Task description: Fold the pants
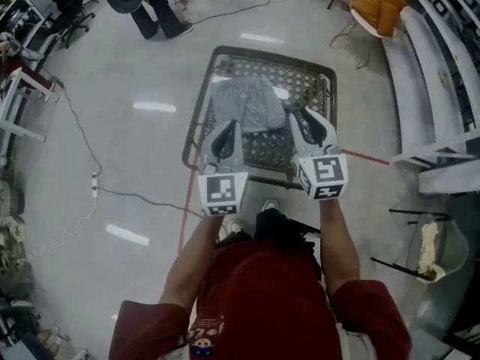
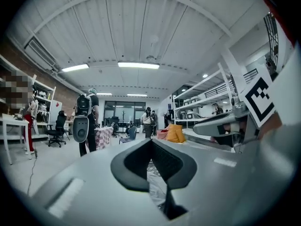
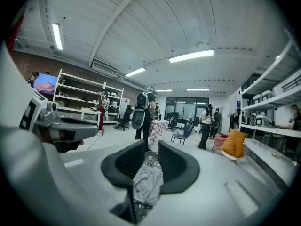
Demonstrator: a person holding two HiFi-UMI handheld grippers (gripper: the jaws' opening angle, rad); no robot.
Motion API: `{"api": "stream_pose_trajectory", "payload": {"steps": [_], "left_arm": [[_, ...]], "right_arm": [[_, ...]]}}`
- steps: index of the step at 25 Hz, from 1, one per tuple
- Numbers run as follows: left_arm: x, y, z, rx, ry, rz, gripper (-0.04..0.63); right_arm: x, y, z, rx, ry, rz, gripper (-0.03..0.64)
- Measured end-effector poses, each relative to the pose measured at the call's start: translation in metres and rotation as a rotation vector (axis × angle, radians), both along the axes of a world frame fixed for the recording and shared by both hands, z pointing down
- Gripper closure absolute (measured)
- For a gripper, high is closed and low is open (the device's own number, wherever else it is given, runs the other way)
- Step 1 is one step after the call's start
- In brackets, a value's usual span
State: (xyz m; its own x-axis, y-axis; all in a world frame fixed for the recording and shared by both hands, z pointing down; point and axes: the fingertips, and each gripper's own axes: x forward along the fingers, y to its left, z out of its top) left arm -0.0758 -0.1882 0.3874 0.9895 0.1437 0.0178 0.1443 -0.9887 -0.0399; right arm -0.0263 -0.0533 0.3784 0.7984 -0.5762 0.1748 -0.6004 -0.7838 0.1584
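Two grippers are held side by side, pointing level into the room. The left gripper [image 1: 229, 126] [image 2: 151, 140] is clenched, its dark pads meeting at the tips with nothing caught between them. The right gripper [image 1: 301, 115] [image 3: 151, 147] stands released, with a clear gap between its dark pads and nothing pinched there. Each carries a white cube with black square markers at its near end: the left cube [image 1: 223, 193] and the right cube [image 1: 322, 175].

Neither gripper touches the light-grey cloth pants [image 1: 247, 103] [image 3: 148, 182]. These lie crumpled around the middle of a rectangular metal wire-mesh basket [image 1: 271, 55], a little to its left. In each gripper view the cloth shows low down, seen through the slot between the jaws.

The basket stands on a pale glossy floor [image 1: 135, 148], just beyond the person's shoes [image 1: 233, 227]. The person wears a dark red top [image 1: 262, 298]. A thin red line [image 1: 186, 216] runs across the floor at the basket's near left. A dark cable [image 1: 81, 137] trails further left. Far right sits an orange cushion [image 1: 379, 6] [image 3: 233, 145], beside long white shelves [image 1: 442, 58]. Far left stands another person in dark trousers [image 1: 157, 13].
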Motion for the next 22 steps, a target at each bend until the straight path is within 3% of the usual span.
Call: {"api": "stream_pose_trajectory", "payload": {"steps": [7,11,14,22], "left_arm": [[-0.002,0.040,-0.004,-0.005,0.000,0.019,0.591],[0.001,0.058,-0.013,-0.003,0.025,0.007,0.591],[0.003,0.069,-0.014,0.016,0.026,-0.001,0.591],[0.003,0.086,-0.005,0.044,-0.003,0.014,0.591]], "right_arm": [[-0.018,0.048,-0.011,0.043,0.018,0.045,0.538],[-0.022,0.072,-0.018,0.093,0.026,0.054,0.577],[-0.023,0.081,-0.015,0.101,0.015,0.039,0.615],[-0.015,0.094,-0.018,0.181,-0.026,0.041,0.615]]}}
